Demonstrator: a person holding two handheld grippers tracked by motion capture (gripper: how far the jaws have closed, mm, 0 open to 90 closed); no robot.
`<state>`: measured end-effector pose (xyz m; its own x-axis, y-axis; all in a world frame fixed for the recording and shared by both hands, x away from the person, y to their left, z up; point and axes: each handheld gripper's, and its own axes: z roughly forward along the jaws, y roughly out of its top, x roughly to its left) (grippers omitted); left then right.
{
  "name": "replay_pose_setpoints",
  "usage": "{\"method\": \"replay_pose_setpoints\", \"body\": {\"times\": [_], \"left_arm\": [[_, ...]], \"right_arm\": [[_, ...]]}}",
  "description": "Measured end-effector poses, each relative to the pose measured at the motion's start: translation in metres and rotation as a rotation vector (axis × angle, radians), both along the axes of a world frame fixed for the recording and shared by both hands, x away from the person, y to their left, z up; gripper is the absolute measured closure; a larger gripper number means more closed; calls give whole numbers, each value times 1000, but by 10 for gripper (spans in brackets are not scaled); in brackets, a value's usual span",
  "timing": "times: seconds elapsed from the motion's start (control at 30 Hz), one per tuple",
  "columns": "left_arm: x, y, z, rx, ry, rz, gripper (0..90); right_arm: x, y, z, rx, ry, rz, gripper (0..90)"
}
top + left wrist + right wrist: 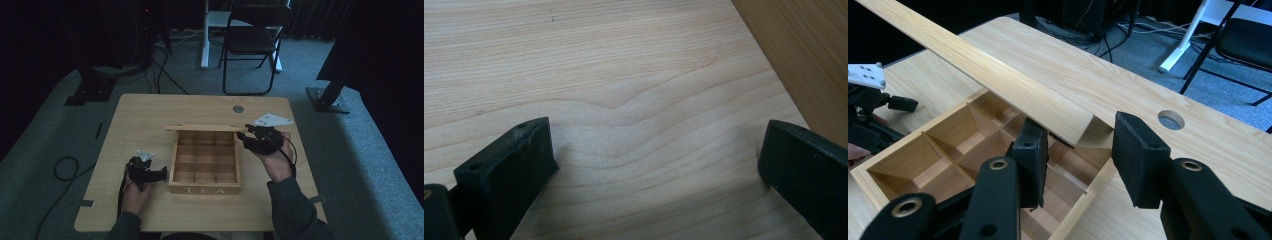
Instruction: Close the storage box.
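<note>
The wooden box (205,172) reads "TEA" on its front; both tools, left (161,173) and right (246,136), gape open, empty.

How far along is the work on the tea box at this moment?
Done: the lid stands raised on the tea box, baring its compartments, which look empty. In hand: the right gripper, jaws apart, sits at the lid's corner, gripping nothing. The left gripper waits open beside the box. Whether the lid is opening or closing cannot be told.
</note>
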<state>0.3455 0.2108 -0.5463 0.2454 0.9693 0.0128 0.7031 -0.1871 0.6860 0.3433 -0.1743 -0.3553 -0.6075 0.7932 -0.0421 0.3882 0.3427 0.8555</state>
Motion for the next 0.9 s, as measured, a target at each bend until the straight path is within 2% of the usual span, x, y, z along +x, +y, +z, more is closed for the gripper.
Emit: {"method": "replay_pose_setpoints", "body": {"times": [0.27,0.7,0.9], "left_arm": [[0,0,0,0,-3,1,16],[0,0,0,-2,-3,2,16],[0,0,0,-2,-2,1,16]], "right_arm": [[-12,-1,-10,13,7,1,569],[-31,2,-27,-25,-7,-4,563],[-36,0,-32,-20,1,5,557]]}}
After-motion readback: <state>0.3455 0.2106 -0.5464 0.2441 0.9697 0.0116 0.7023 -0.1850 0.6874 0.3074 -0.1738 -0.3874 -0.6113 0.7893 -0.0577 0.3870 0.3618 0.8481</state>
